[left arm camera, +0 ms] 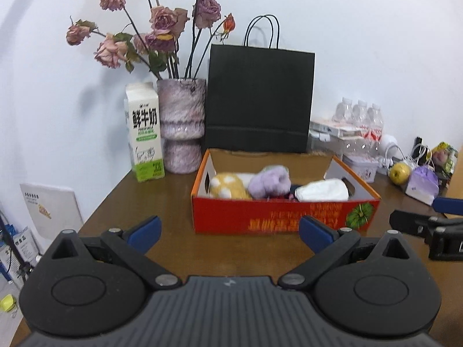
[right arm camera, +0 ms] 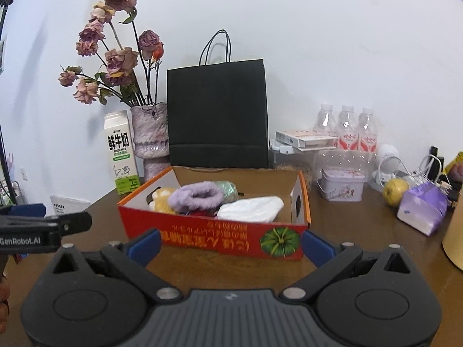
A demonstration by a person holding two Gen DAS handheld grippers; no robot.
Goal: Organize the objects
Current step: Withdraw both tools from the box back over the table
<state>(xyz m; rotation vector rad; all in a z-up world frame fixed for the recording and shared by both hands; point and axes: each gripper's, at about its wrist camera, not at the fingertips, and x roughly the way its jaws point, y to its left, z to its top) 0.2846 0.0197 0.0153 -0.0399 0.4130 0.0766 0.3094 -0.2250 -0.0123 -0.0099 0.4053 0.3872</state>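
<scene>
While your two grippers, left (left arm camera: 230, 232) and right (right arm camera: 231, 245), gape empty before the red box (right arm camera: 214, 232), "FRESH MILK" marks one carton (right arm camera: 121, 156) left of it.

Brown wooden table (left arm camera: 173, 202), seen past the left jaws. Directly ahead of the jaws stands a red cardboard box (left arm camera: 277, 217); behind it, a black paper bag (left arm camera: 260, 98). Left of and beyond the jaws: a milk carton (left arm camera: 144, 133) touching or just beside a mottled pink vase (left arm camera: 181, 124). Right of and beyond the jaws: clear bottles (left arm camera: 360, 121), a small tin (left arm camera: 361, 167), a yellow-green apple (left arm camera: 400, 173) and a purple packet (left arm camera: 421, 183).
</scene>
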